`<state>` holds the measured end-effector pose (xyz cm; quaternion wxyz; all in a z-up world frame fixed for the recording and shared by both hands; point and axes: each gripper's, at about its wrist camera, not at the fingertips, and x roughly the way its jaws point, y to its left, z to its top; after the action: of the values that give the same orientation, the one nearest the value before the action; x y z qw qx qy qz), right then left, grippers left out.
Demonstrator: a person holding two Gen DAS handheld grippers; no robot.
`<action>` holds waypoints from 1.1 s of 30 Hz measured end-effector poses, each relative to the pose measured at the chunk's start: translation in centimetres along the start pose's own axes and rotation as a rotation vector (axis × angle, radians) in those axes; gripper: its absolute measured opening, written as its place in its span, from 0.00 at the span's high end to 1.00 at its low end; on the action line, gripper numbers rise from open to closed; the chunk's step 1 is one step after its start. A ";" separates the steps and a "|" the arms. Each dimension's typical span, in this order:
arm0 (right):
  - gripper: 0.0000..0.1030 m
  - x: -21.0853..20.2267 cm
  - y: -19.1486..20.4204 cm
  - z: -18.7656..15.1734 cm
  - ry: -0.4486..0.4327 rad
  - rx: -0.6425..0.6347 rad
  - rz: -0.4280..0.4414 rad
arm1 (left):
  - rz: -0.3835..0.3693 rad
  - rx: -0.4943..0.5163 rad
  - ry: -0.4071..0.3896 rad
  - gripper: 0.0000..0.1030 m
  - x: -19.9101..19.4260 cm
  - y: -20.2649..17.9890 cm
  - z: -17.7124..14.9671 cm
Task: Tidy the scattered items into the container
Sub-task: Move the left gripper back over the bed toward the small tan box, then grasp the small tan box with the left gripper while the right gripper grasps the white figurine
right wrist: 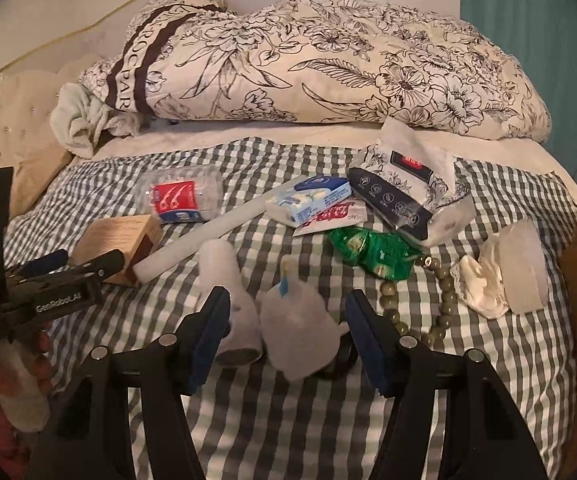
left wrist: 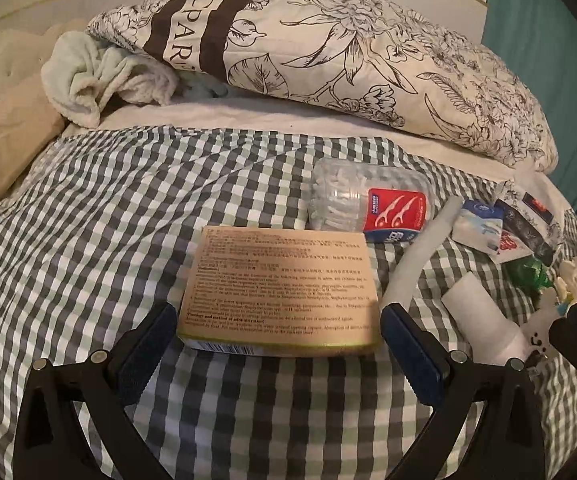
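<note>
My left gripper (left wrist: 278, 316) is open, its pads on either side of a tan medicine box (left wrist: 282, 288) that lies on the checked bedsheet; it also shows in the right wrist view (right wrist: 118, 246). My right gripper (right wrist: 286, 316) is open around a small frosted white pouch (right wrist: 298, 332). A white tube (right wrist: 228, 300) lies just left of it. A floss-pick jar (left wrist: 368, 200), a long white stick (right wrist: 212, 228), a blue-white packet (right wrist: 312, 198), a green wrapper (right wrist: 372, 252), a bead bracelet (right wrist: 420, 304) and a tissue pack (right wrist: 404, 188) are scattered around. No container is in view.
A floral duvet (right wrist: 308, 64) and a pale towel (left wrist: 96, 76) lie heaped at the head of the bed. A crumpled tissue and clear tub (right wrist: 520, 268) sit near the bed's right edge. A teal curtain (right wrist: 548, 20) hangs at the right.
</note>
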<state>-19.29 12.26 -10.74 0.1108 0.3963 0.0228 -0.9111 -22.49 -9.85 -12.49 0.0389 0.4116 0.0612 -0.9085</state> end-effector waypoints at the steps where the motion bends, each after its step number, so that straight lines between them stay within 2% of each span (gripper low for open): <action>1: 0.41 0.3 -0.1 0.0 0.001 0.000 -0.004 | -0.001 -0.006 0.002 0.00 0.2 0.2 0.1; 7: 0.41 1.9 -0.7 -0.2 0.025 0.007 -0.023 | -0.047 -0.064 0.016 0.00 0.6 1.2 -0.3; 13: 0.41 2.9 -0.9 -0.4 0.042 0.016 -0.024 | -0.019 0.009 -0.029 0.00 0.0 -0.3 -0.6; 20: 0.41 3.4 -1.0 -0.7 0.047 0.027 -0.013 | -0.063 -0.001 -0.039 0.00 0.4 -0.1 -0.9; 23: 0.42 3.6 -0.8 -0.8 0.054 0.014 -0.022 | -0.112 -0.059 -0.039 0.00 1.3 0.8 -0.9; 26: 0.45 4.0 -0.6 -1.1 0.071 -0.005 -0.036 | -0.187 -0.150 0.006 0.00 2.4 2.4 -0.7; 28: 0.46 3.8 -0.3 -1.3 0.065 -0.021 -0.048 | -0.197 -0.157 0.007 0.01 2.4 2.6 -0.7; 31: 0.46 3.3 0.0 -1.5 0.059 -0.044 -0.063 | -0.148 -0.101 -0.027 0.18 1.2 2.0 -0.7; 33: 0.46 2.6 -0.1 -1.6 0.049 -0.047 -0.063 | -0.145 -0.106 -0.043 0.37 0.3 2.3 -0.5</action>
<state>-19.91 12.03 -13.72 0.0906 0.4151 0.0593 -0.9033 -21.98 -12.07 -13.21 -0.0037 0.3837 0.1381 -0.9131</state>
